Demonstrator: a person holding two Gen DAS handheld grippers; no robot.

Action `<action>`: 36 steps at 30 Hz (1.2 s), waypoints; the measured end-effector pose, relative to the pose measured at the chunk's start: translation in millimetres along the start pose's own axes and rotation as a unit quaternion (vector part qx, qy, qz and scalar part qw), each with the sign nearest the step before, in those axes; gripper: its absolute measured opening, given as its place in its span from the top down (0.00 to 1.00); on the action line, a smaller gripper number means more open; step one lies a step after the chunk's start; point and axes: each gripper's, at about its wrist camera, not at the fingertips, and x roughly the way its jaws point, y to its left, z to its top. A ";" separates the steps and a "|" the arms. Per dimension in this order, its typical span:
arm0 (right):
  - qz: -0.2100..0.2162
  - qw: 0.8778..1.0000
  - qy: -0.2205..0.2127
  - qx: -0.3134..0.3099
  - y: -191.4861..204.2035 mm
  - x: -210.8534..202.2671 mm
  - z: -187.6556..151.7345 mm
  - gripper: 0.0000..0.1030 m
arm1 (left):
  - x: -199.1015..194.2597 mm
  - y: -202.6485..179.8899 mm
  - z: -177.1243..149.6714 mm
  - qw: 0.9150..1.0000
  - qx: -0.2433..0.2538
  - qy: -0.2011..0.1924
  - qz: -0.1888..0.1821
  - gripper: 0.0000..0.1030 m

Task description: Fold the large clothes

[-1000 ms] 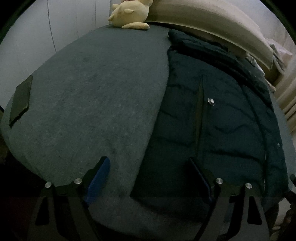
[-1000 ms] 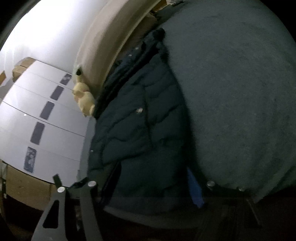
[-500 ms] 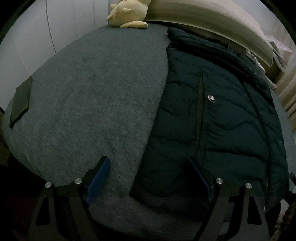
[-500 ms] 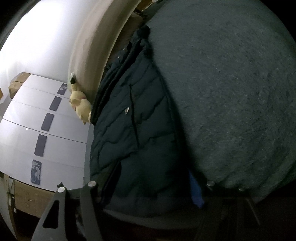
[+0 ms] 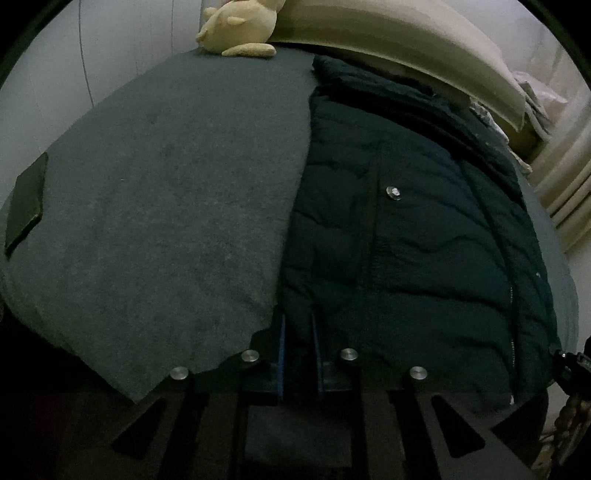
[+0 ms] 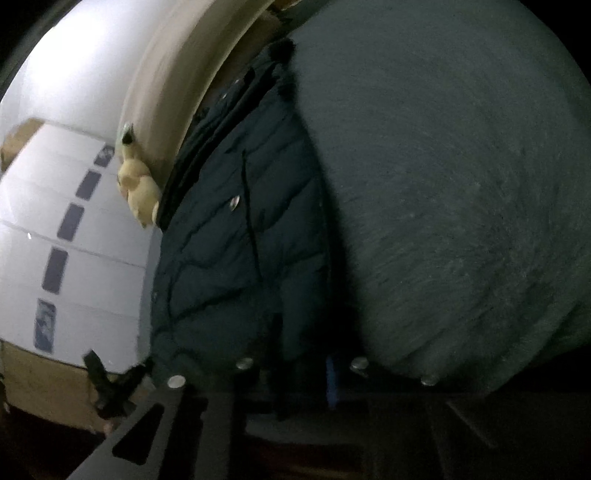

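Note:
A dark green quilted puffer jacket (image 5: pixel 406 229) lies flat on a grey bed (image 5: pixel 166 206), collar toward the headboard. My left gripper (image 5: pixel 297 350) is shut on the jacket's near hem at its left corner. In the right wrist view the jacket (image 6: pixel 236 258) runs up the frame's middle. My right gripper (image 6: pixel 303 373) is shut on the hem at the jacket's other near corner; its blue pad (image 6: pixel 331 380) shows beside the pinched fabric.
A yellow plush toy (image 5: pixel 236 29) sits at the bed's far left corner, by a beige headboard (image 5: pixel 406 44). A dark flat object (image 5: pixel 26 203) lies at the bed's left edge. White wall panels (image 6: pixel 74 240) stand past the bed.
Both grippers have closed from wide open onto the jacket's near hem. The left one shifted right to the corner of the jacket.

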 end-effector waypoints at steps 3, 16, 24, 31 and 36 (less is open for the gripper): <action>-0.009 1.000 0.004 -0.012 4.9 -7.1 -4.8 0.84 | -11.7 1.5 -15.3 1.000 0.002 -0.003 -0.003 0.88; 0.003 0.998 -0.054 -0.029 8.3 -40.5 5.5 0.06 | -26.8 27.2 -31.2 0.998 -0.039 -0.022 -0.049 0.38; -0.090 0.987 -0.080 -0.103 19.6 -58.5 12.6 0.07 | -11.4 17.3 -30.8 0.998 -0.026 0.005 -0.059 0.39; -0.083 0.984 -0.097 -0.122 22.8 -92.8 17.3 0.08 | -11.8 24.8 -35.6 0.998 -0.032 0.001 -0.054 0.39; -0.017 0.997 -0.008 -0.070 1.9 -39.7 9.8 0.52 | -15.3 18.0 -37.1 0.998 -0.024 0.002 -0.062 0.39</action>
